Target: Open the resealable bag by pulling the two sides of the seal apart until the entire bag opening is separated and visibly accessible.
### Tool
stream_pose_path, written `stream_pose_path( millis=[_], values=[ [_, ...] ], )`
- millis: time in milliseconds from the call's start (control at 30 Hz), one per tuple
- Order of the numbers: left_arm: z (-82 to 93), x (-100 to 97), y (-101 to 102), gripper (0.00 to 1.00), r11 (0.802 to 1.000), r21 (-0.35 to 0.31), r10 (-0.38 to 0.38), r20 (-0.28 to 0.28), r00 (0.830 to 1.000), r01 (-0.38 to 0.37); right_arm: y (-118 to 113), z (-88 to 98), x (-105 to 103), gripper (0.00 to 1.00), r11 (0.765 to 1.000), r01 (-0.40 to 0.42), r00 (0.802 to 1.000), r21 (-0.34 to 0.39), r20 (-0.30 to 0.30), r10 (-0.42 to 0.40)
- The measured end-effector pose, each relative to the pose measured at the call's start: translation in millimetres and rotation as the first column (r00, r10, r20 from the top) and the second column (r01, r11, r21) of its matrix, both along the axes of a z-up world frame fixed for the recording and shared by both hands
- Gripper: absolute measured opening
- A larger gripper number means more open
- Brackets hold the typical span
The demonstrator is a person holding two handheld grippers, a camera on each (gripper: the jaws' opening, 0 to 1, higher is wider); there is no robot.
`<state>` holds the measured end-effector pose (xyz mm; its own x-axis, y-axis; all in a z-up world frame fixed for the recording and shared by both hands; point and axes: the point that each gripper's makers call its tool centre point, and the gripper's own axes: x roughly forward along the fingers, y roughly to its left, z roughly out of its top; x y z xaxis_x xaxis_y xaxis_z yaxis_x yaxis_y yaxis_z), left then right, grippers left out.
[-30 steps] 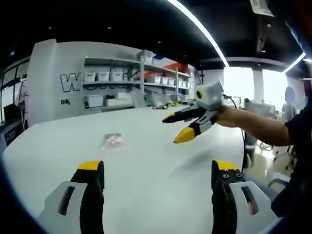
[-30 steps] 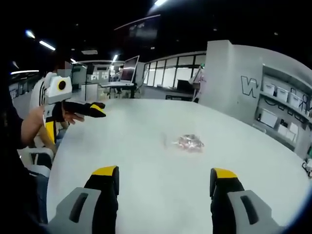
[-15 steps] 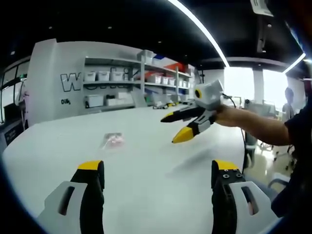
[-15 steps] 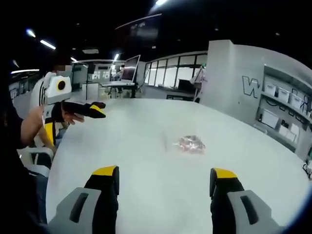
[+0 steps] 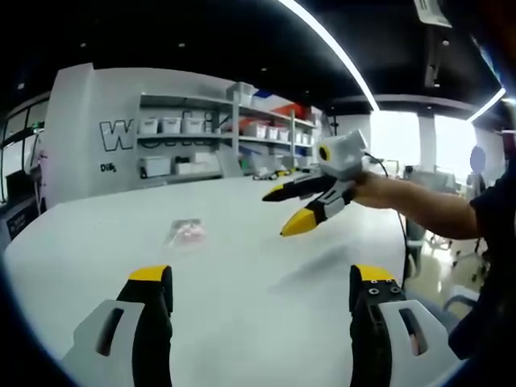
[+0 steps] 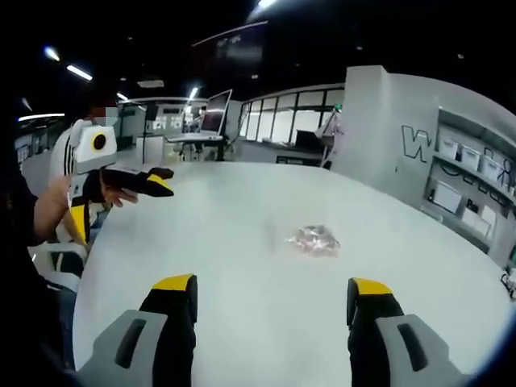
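Bag (image 5: 186, 232): a small clear bag with pinkish contents, lying flat on the white table (image 5: 266, 298). In the left gripper view it lies to the left of centre, well beyond the jaws. In the right gripper view the bag (image 6: 314, 239) lies a little right of centre, also well ahead of the jaws. Nothing touches it. The seal is too small to tell if it is closed or open.

Left gripper (image 5: 262, 284): the two black jaws with yellow tips stand wide apart at the bottom of its own view, with nothing between them, above the bare table. In the right gripper view the left gripper (image 6: 158, 177) comes in from the left, held by a hand (image 6: 113, 192) over the table edge, well apart from the bag.

Right gripper (image 6: 272, 284): the jaws are wide apart and hold nothing, over the table. In the left gripper view the right gripper (image 5: 288, 210) comes in from the right, held above the table with the tips spread and pointing to the left and downward. It is to the right of the bag and well apart from it.

Arm (image 5: 419, 208): a bare forearm reaches in from the right behind the right gripper.

Shelves (image 5: 226, 137): white shelves with boxes stand behind the table, beside a wall with large letters.
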<state>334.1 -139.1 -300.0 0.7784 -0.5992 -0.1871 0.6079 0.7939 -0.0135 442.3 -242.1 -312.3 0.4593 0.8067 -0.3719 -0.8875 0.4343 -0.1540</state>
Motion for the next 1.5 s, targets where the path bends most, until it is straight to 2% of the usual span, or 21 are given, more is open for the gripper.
stream_pose_path(
  millis=[500,1500],
  values=[
    [-2.9,4.8,4.7,0.89,1.000,-0.003,0.002,-0.005,1.000,-0.002,7.5,-5.0,5.3,0.76,1.000,-0.007,1.000,0.002,-0.014,0.007],
    [-7.3,7.7,1.0,0.89,1.000,-0.006,-0.004,-0.016,1.000,0.004,12.5,-10.5,15.2,0.75,1.000,-0.007,1.000,-0.014,-0.017,0.007]
  ],
)
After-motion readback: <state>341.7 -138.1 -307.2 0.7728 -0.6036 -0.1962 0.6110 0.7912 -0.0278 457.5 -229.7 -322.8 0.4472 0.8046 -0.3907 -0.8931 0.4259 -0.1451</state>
